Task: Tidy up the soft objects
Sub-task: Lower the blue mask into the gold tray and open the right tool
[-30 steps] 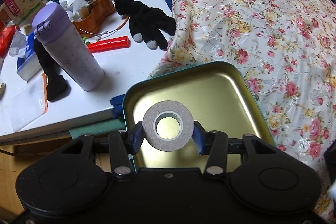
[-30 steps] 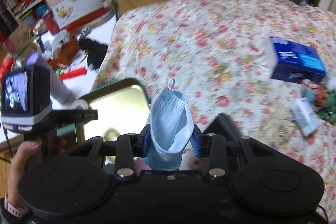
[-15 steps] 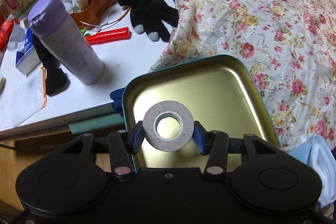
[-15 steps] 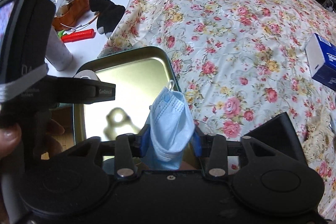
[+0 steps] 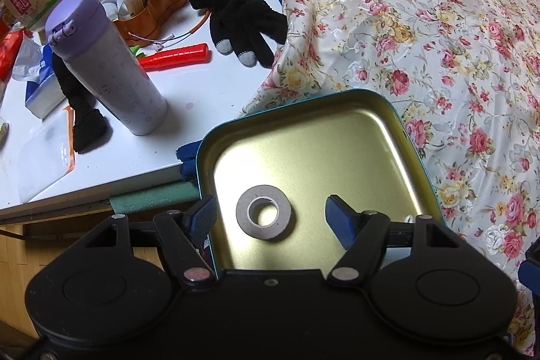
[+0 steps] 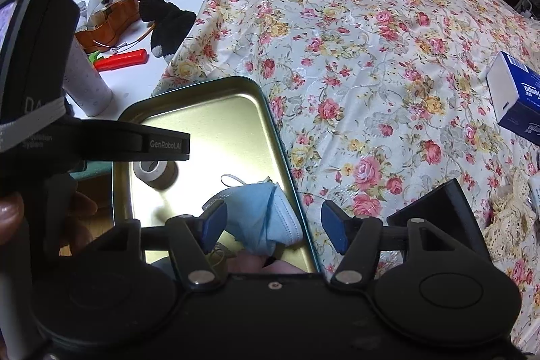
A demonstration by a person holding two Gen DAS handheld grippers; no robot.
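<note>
Tape roll [image 5: 264,217] lies in the tin [image 5: 401,123] between the left gripper [image 5: 271,220] pads (untouched), jaws opening.

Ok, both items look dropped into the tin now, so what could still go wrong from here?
1. The blue face mask lies against the tin's right rim; part of it may hang over and slip onto the floral cloth.
2. The right tool, jaws opening, sits close around the mask, so lifting away could snag its ear loop.
3. The tape roll lies flat between the left tool's opening jaws; a nudge could shift it.
</note>
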